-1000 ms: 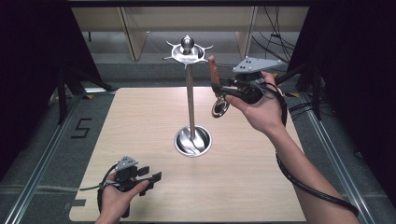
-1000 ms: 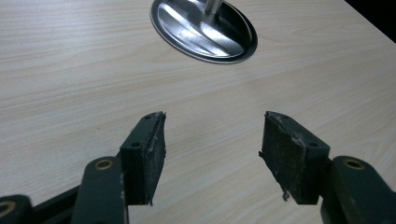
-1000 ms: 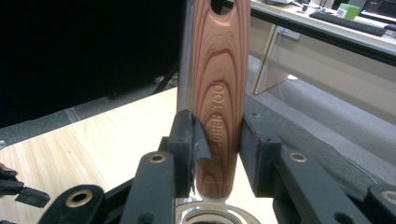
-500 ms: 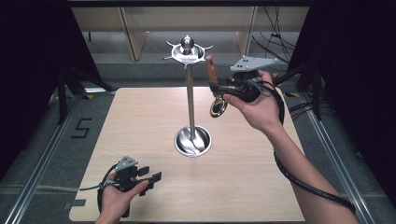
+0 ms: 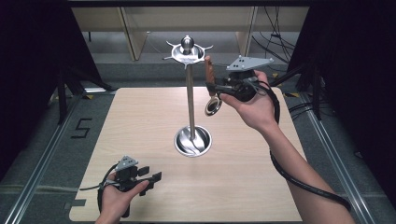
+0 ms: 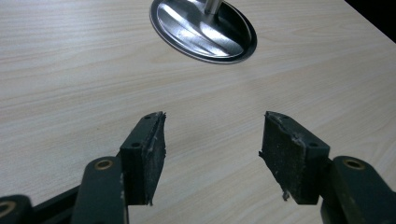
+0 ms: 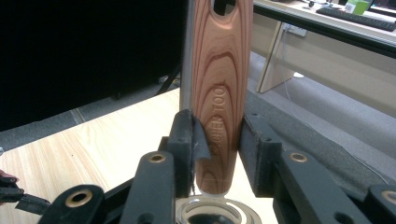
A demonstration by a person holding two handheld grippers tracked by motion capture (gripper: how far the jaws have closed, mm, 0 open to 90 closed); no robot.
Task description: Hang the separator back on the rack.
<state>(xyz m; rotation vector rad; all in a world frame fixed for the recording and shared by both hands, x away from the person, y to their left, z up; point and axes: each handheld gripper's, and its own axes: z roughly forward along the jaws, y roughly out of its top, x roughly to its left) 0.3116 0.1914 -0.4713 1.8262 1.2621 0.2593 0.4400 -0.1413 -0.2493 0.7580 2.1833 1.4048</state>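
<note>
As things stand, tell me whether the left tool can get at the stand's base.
Probably yes. The left tool sits low with jaws open and nothing between them, and bare table lies between it and the stand's base. The right tool holds its wooden-handled utensil higher up.

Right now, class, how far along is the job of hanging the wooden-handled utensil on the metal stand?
Done: the right hand-held gripper has the wooden-handled utensil clamped and raised beside the stand's hook ring. In hand: lining its handle hole up. Left: hooking it and letting go. The left hand-held gripper rests open.
</note>
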